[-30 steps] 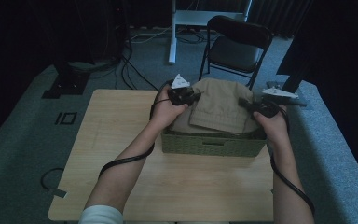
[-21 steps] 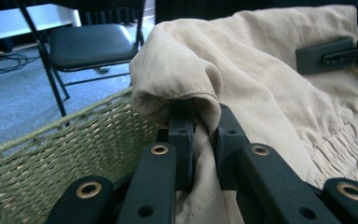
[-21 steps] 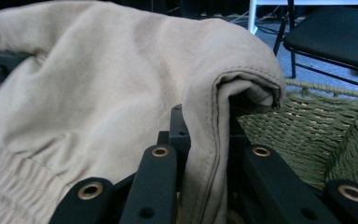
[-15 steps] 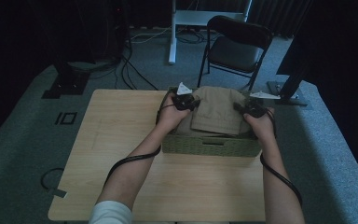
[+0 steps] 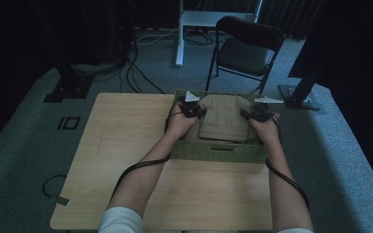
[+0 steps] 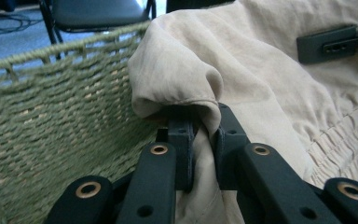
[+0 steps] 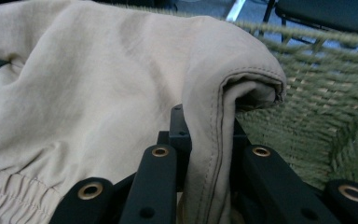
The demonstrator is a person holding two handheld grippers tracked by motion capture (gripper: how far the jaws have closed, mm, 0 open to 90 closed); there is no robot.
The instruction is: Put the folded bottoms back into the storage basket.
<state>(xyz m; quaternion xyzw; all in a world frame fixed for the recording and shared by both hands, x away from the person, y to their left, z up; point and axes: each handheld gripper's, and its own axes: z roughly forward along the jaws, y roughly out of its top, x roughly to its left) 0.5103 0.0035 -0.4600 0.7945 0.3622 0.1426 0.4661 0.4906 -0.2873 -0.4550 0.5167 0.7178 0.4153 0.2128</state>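
Observation:
A folded beige garment (image 5: 225, 119) lies inside a green woven basket (image 5: 218, 151) at the table's far right. My left gripper (image 5: 192, 110) is shut on the garment's left edge (image 6: 186, 79), with cloth pinched between its black jaws. My right gripper (image 5: 258, 114) is shut on the garment's right hemmed edge (image 7: 214, 154). Both grippers sit low inside the basket, close to its woven walls (image 6: 51, 121) (image 7: 317, 116). The right gripper's black jaw shows across the cloth in the left gripper view (image 6: 335, 42).
The basket stands on a light wooden table (image 5: 121, 141). A black folding chair (image 5: 245, 51) stands behind the table, with a white stand leg (image 5: 179, 34) and dark stand bases (image 5: 301, 97) on the grey carpet. A cable (image 5: 136, 170) trails over the table.
Both grippers have moved forward and down, lowering the garment from above the basket into it. Their hold on the cloth has not changed.

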